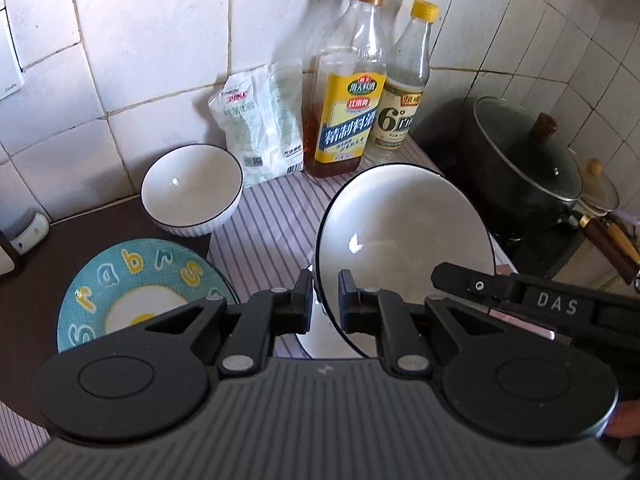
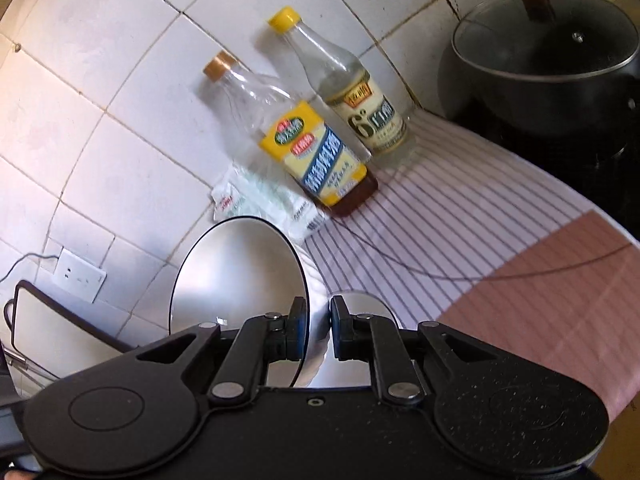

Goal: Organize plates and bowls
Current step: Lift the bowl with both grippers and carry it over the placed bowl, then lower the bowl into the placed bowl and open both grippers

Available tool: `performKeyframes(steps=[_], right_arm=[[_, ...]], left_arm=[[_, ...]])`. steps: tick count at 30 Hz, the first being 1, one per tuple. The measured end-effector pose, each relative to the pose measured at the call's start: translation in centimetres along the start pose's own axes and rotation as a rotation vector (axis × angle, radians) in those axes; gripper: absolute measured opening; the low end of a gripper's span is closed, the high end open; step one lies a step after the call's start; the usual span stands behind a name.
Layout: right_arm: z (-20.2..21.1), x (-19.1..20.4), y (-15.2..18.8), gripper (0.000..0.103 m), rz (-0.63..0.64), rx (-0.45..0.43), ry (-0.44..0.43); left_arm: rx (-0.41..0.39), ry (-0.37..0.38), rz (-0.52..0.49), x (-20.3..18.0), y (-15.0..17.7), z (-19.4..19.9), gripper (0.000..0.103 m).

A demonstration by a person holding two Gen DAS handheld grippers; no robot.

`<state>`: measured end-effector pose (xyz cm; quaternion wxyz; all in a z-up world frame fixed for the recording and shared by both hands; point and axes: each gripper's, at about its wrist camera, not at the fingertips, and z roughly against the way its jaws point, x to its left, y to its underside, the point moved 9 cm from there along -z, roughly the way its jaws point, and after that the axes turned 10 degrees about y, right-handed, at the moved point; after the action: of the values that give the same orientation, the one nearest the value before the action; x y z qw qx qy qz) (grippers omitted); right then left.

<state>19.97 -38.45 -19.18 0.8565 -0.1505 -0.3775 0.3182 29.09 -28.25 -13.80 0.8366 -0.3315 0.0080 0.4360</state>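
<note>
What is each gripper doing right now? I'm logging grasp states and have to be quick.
Left gripper: closed on the rim of the white plate, held tilted.
Right gripper: closed on the rim of a white dish.

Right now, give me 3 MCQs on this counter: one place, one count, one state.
1. The small bowl sits where relative to the teal plate?
A. behind it, toward the wall
B. stacked on it
C. in front of it

2. How many bottles stand at the wall?
A. one
B. two
C. four

3. The large bowl is:
A. flat on the cloth
B. upside down
C. tilted, rim between gripper fingers

Answers:
1 A: the small bowl stands beyond the teal plate, apart from it.
2 B: a gold-capped bottle and a yellow-capped bottle.
3 C: the left gripper straddles the rim of the large bowl, which is tipped up.
</note>
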Motion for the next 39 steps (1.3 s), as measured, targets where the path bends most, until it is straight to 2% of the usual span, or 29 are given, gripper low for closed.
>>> performKeyframes(steps=[13, 20, 26, 30, 32, 39], right_arm=[[-1.9, -0.2, 2.9, 0.017, 0.169, -0.011, 0.104], [-3.3, -0.8, 3.2, 0.017, 0.191, 0.017, 0.124], [-4.0, -0.7, 3.1, 0.017, 0.226, 0.026, 0.125], [-4.4, -0.8, 3.4, 0.017, 0.266, 0.014, 0.169], [-4.5, -0.4, 3.6, 0.017, 0.33, -0.007, 0.203], [-5.2, -0.3, 4.1, 0.017, 0.407, -0.025, 0.236]], left_arm=[[0.099, -0.015, 0.071, 1.9, 3.0, -3.5, 0.011], [0.15, -0.024, 0.07, 2.3, 3.9, -4.9, 0.011], [0.169, -0.02, 0.089, 2.7, 3.9, -5.5, 0.011], [0.18, -0.012, 0.106, 2.7, 4.0, -6.0, 0.011], [0.178, -0.024, 0.098, 2.7, 3.9, -6.1, 0.011], [0.201, -0.035, 0.111, 3.1, 4.1, -6.4, 0.011]])
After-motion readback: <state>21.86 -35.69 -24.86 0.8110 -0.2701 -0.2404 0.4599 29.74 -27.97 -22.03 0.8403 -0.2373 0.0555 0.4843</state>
